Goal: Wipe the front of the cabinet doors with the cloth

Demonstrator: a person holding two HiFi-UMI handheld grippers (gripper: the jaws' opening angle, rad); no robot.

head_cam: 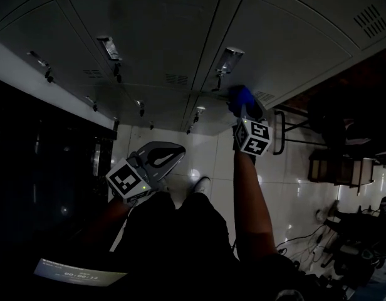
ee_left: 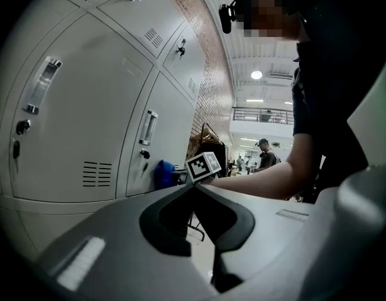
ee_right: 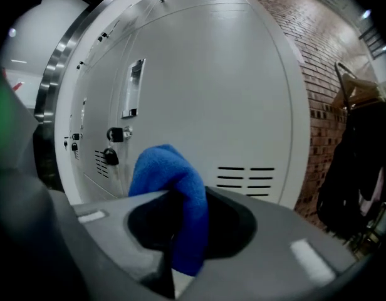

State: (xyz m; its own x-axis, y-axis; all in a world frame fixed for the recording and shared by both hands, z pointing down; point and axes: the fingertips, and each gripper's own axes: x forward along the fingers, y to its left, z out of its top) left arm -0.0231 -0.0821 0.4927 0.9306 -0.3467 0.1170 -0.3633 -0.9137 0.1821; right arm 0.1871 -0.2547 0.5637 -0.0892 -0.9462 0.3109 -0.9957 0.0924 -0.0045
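Observation:
Grey metal cabinet doors [head_cam: 149, 36] fill the top of the head view, each with a handle and a vent. My right gripper [head_cam: 244, 108] is raised to the lower corner of one door and is shut on a blue cloth [head_cam: 240, 96]. In the right gripper view the blue cloth [ee_right: 173, 184] bulges out between the jaws of the right gripper [ee_right: 180, 199], close to the door [ee_right: 205, 86] near its vent. My left gripper [head_cam: 163, 157] hangs low at my waist, apart from the doors. In its own view the left gripper [ee_left: 195, 187] is shut and holds nothing.
Padlocks [ee_right: 109, 157] hang on the doors to the left of the cloth. A rack with dark coats [ee_right: 356, 168] stands by the brick wall on the right. A chair [head_cam: 287, 130] and cables [head_cam: 306, 237] are on the tiled floor. People [ee_left: 266, 155] stand far off.

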